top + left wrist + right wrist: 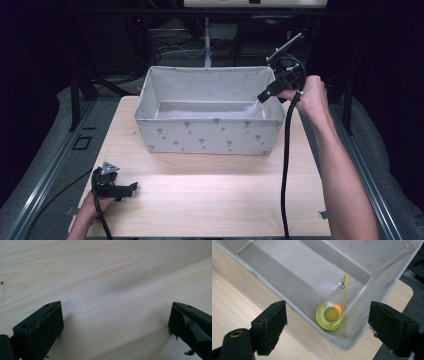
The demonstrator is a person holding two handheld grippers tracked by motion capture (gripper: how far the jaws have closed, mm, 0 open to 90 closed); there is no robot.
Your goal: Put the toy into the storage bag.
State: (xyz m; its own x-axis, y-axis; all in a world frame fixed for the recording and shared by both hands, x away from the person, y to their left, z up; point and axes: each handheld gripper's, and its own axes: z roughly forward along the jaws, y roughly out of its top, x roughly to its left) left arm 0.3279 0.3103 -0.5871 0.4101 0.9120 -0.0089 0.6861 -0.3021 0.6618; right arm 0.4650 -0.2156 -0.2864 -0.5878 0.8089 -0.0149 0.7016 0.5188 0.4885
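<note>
over the right end of the fabric bin (207,131), which sits toward the far edge of the table (210,200), the right gripper (328,322) hangs with its jaws spread wide and nothing between them. directly below it, in the right gripper view, a yellow-green ring toy (330,315) with an orange bead and a thin yellow cord lies on the bin floor, tucked close to the corner where two walls meet. it looks blurred, so whether it has come to rest i cannot tell. judging by the empty jaws above it, the toy counts as delivered into the bin and the drop step is done. near the front left corner of the table the left gripper (116,188) sits low, its jaws wide apart over bare wood (107,290), holding nothing. no other loose item lies on the table in the high view, so what is left seems small: draw the right gripper clear of the bin.
</note>
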